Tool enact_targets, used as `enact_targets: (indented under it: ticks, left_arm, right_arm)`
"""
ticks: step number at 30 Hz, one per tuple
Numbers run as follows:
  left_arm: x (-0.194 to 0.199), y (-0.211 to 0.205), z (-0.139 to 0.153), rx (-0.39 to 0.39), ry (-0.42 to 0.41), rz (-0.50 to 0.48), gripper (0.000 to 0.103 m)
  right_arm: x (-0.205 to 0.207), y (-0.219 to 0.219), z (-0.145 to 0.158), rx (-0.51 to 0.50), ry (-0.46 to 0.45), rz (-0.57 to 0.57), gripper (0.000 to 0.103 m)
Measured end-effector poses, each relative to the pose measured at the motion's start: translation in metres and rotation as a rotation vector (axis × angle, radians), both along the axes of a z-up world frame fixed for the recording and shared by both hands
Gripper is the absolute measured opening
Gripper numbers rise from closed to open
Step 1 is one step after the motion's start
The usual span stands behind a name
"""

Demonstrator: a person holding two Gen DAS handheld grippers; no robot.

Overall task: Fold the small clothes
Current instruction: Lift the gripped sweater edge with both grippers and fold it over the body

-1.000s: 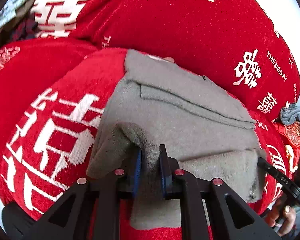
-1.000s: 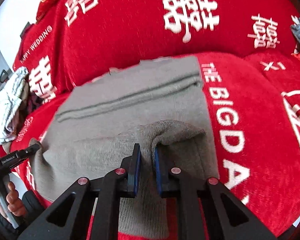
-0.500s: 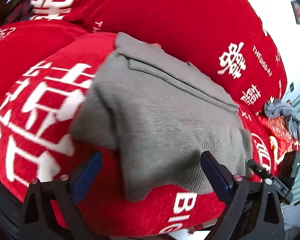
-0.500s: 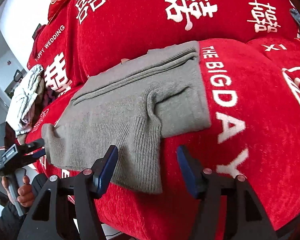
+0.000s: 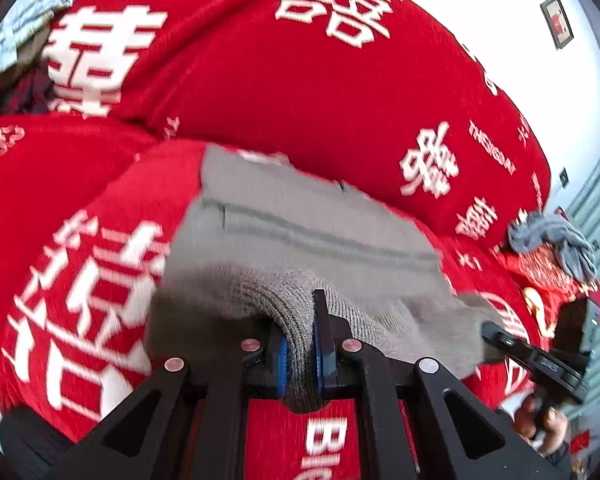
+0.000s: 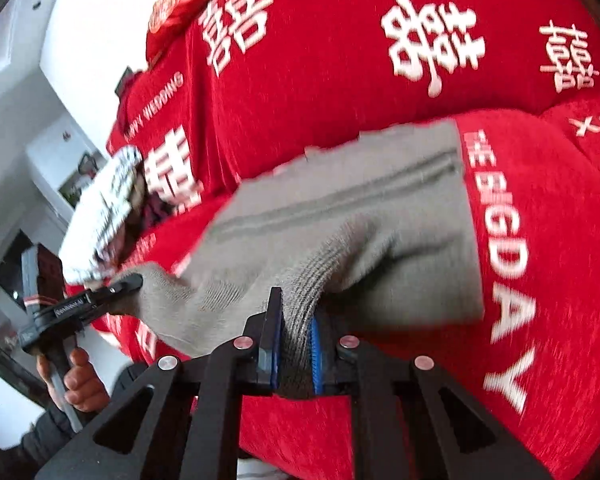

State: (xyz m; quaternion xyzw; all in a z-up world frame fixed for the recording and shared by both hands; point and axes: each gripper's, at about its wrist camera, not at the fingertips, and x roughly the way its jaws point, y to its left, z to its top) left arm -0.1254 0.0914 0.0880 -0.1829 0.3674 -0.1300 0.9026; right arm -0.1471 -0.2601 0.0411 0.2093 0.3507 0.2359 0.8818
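A grey knitted garment (image 5: 312,240) lay partly folded on a red sofa cover (image 5: 340,92) printed with large white characters and English words, its far part flat on the seat cushion and its near ribbed hem bunched up toward both cameras. The left gripper (image 5: 300,344) had just been closing, and its blue-padded jaws stood pinched tight on a thick fold of that ribbed hem, which bulged out above and hung below the pads. The right gripper (image 6: 296,344) had likewise just been closing and was clamped on another fold of the same hem, the knit ribs squeezed between its two pads. Seen from the right wrist, the left gripper (image 6: 112,288) appeared at the left of the garment, its tip on the cloth's corner, with the person's left hand (image 6: 80,384) wrapped round its handle. Seen from the left wrist, the right gripper (image 5: 512,344) showed at the garment's right corner, with the right hand (image 5: 540,424) below it. The cloth between the two grips was lifted slightly off the cushion and blurred. A pale patterned cloth (image 6: 104,208) lay heaped on the sofa to the left, and a small blue-grey garment (image 5: 552,240) sat crumpled on the far right of the seat
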Motion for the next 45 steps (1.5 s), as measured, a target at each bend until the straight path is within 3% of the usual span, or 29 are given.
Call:
enact_targets:
  ticks: [7, 21, 39, 45]
  left_arm:
    - [0.041, -0.002, 0.019, 0.002, -0.020, 0.045, 0.011]
    - [0.096, -0.011, 0.024, 0.070, -0.017, 0.065, 0.011]
    - [0.189, -0.032, 0.020, 0.123, 0.037, 0.054, 0.011]
    - [0.227, -0.038, 0.002, 0.147, 0.084, 0.045, 0.011]
  right_arm:
    - [0.026, 0.002, 0.034, 0.001, -0.050, -0.062, 0.012]
    - [0.096, 0.005, 0.049, -0.037, -0.010, -0.154, 0.012]
    - [0.177, 0.001, 0.043, -0.053, 0.052, -0.230, 0.012]
    - [0.214, -0.002, 0.029, -0.070, 0.103, -0.249, 0.012]
